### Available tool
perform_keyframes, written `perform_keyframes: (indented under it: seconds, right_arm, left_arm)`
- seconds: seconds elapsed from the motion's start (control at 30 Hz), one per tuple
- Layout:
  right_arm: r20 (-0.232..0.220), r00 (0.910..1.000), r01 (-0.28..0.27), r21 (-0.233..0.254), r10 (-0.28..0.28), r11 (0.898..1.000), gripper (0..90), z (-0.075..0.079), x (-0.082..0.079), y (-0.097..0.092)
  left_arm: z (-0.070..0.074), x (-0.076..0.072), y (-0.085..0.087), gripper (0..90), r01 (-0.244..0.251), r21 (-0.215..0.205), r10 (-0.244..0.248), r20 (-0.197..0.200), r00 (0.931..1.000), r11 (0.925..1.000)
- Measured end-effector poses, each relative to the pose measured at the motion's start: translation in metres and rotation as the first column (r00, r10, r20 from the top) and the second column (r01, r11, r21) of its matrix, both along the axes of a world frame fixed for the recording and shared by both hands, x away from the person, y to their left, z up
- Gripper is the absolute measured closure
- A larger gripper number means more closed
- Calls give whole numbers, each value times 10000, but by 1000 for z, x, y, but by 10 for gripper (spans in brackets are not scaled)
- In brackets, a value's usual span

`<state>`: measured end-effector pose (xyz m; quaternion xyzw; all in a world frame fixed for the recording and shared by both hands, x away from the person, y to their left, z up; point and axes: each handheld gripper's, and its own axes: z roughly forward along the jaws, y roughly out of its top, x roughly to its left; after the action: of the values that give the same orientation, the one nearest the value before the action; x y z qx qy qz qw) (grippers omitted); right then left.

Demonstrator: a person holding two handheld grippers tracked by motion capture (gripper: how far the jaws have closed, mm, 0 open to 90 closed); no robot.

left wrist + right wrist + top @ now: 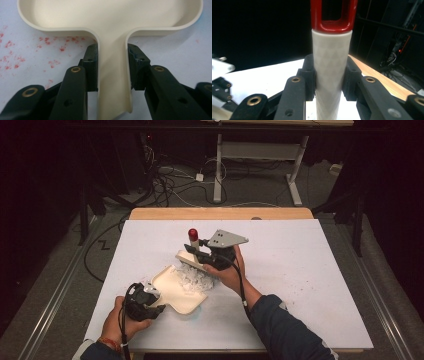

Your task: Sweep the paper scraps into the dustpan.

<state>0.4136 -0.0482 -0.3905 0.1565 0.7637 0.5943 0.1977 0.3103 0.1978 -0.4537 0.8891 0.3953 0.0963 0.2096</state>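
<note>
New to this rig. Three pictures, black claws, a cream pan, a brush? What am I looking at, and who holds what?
No robot here: a person at a table holds a hand-operated two-jaw gripper in each hand. The high view looks down from above; the other two come from cameras riding on the grippers, looking along their black jaws.

The left gripper is shut on the handle of a cream dustpan that lies on the white table. The right gripper is shut on the white handle of a brush with a red end.

The brush head sits by a pile of white paper shreds at the dustpan's mouth. Faint red specks dot the table. It looks like sweeping shreds into the pan.
</note>
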Motion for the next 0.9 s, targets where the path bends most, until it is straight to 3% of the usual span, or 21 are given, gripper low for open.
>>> perform_keyframes:
  seconds: [0.2,0.4,0.5,0.6,0.73,0.9]
  right_arm:
    - [314,9991,-289,-272,298,9992,704,-2,-24,16]
    - [599,9974,-385,-228,398,9990,704,0,-33,24]
    - [535,9976,-438,136,430,9989,704,5,-33,22]
    - [709,9971,-268,114,259,9996,704,10,-34,19]
    - [633,9979,-185,432,157,9989,704,17,-33,12]
    - [1014,9938,404,551,-458,9977,704,35,-42,-6]
  left_arm:
    - [0,1,-4,635,-15,52,15,27,10000,10000]
    - [0,1,-4,634,-13,84,13,16,10000,10000]
    - [-1,1,-5,635,-36,106,36,24,10000,9999]
    - [-2,1,-5,634,-31,121,31,-1,10000,9999]
    - [-3,1,-5,634,-24,140,23,36,10000,9999]
    - [-4,1,-6,634,-60,161,59,27,10000,9999]
